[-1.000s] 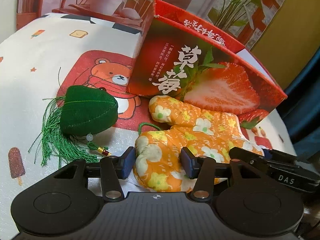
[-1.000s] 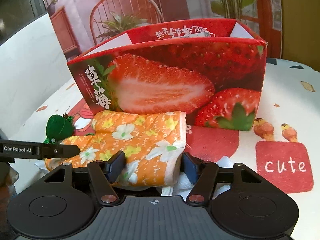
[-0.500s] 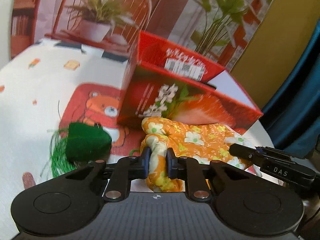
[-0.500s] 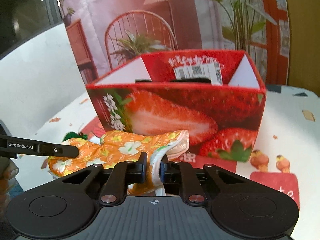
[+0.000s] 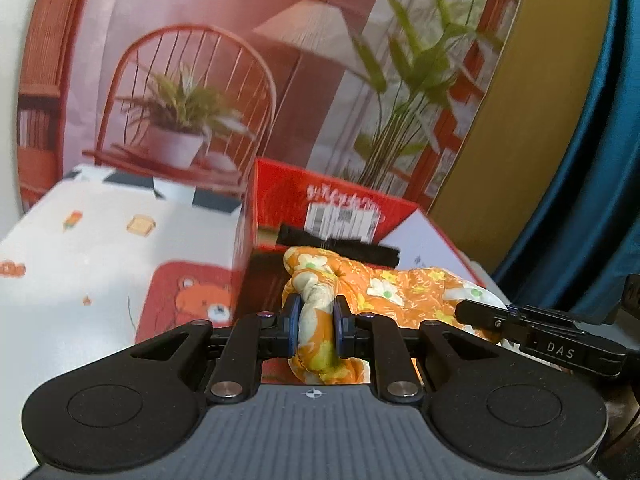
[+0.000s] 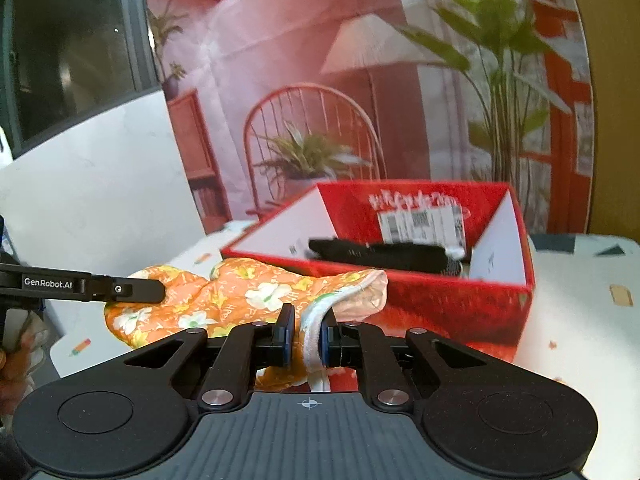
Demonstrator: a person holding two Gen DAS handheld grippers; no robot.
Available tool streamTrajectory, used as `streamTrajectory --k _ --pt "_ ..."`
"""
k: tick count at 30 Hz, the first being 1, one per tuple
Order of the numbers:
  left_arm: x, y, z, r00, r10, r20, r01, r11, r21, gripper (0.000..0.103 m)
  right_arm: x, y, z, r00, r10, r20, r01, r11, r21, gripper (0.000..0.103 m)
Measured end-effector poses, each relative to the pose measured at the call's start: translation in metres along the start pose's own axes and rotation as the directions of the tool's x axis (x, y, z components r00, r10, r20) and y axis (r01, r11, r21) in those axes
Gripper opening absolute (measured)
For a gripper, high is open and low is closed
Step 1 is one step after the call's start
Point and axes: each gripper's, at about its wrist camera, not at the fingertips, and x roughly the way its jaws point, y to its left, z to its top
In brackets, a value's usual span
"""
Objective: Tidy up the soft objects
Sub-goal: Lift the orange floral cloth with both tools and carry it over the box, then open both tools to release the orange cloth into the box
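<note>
- Already both grippers have hold of the orange floral cloth piece [image 5: 384, 292]: the left gripper [image 5: 316, 330] pinches a bunched end between its jaws, and the right gripper [image 6: 306, 334] pinches the white-lined edge at the other end.
- The cloth piece hangs between the two, clear of the table and just near the front rim of the red strawberry box [image 6: 440, 292], not yet over the opening.
- Inside the box a dark object [image 6: 380, 254] lies along the far wall below a white barcode label [image 6: 422, 222]; what it is I cannot tell, so perhaps one item is already stowed.
- By my judgement the lift is done and the carry over the rim and the release into the box remain; no other soft thing shows on the table in these views.
- The table wears a white cloth [image 5: 100, 248] printed with small cartoon snacks and a red bear patch [image 5: 192, 300], which sits left of the box.
- Behind stands a printed backdrop [image 6: 320, 80] showing a red chair, a lamp and potted plants.
- To the far right of the left view are a mustard yellow wall [image 5: 528, 120] and a blue curtain [image 5: 592, 184]; a dark window [image 6: 72, 48] is at the left of the right view.
</note>
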Motion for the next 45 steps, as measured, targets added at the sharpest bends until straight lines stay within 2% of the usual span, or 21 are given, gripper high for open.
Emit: streamTrajectory --k 7,12,16,23,29,38,43,45 --pt "0.0 -0.011 0.029 0.998 -0.013 0.059 0.01 0.999 0.052 0.018 -0.005 0.0 0.027 0.998 0.014 0.068 -0.012 1.0 -0.023 0.011" --pt "0.023 -0.022 0.052 0.997 -0.023 0.075 0.014 0.993 0.119 0.018 0.006 -0.015 0.051 0.996 -0.01 0.087 0.011 1.0 -0.016 0.011" --pt "0.06 -0.028 0.075 0.998 -0.013 0.061 0.002 0.985 0.172 0.018 0.025 -0.032 0.069 0.994 -0.054 0.096 0.057 0.998 -0.026 0.011" --pt "0.139 -0.032 0.09 0.996 0.029 -0.082 -0.008 0.969 0.246 0.018 0.079 -0.07 0.085 0.988 -0.153 0.016 0.153 0.988 -0.024 0.011" --pt "0.185 -0.032 0.079 0.973 0.058 -0.224 0.005 0.963 0.27 0.018 0.111 -0.088 0.074 0.975 -0.197 -0.101 0.194 0.98 -0.04 0.011" --pt "0.21 -0.032 0.062 0.933 0.092 -0.348 0.021 0.951 0.308 0.018 0.136 -0.088 0.052 0.956 -0.184 -0.228 0.178 0.983 -0.049 0.008" --pt "0.208 -0.03 0.063 0.93 0.096 -0.356 0.02 0.951 0.308 0.018 0.142 -0.084 0.05 0.951 -0.183 -0.249 0.177 0.983 -0.047 0.008" --pt "0.205 -0.031 0.064 0.935 0.094 -0.341 0.021 0.948 0.318 0.022 0.141 -0.086 0.051 0.95 -0.187 -0.249 0.182 0.982 -0.041 0.008"
